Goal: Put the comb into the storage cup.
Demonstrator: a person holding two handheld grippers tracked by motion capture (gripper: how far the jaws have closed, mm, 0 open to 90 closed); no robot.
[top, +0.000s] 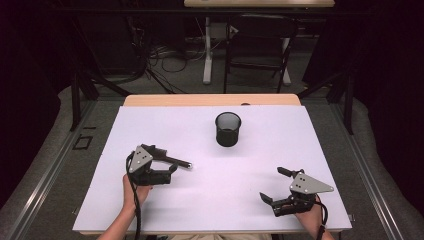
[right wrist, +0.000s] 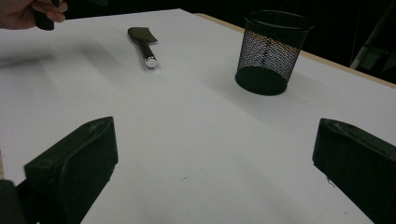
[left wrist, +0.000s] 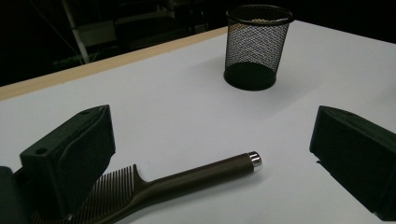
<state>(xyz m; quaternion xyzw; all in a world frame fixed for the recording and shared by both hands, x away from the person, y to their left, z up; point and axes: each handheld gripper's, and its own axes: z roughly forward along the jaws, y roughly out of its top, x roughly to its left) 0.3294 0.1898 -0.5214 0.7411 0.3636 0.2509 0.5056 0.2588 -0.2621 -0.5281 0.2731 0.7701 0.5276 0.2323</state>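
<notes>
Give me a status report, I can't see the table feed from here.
Left claw open, astride the dark brown comb with silver-tipped handle lying flat. Right claw open, holding nothing. Black mesh cup upright beyond, path unobstructed.

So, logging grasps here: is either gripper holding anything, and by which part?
Nothing is held. The left gripper is open around the comb lying on the table; the right gripper is open.
</notes>
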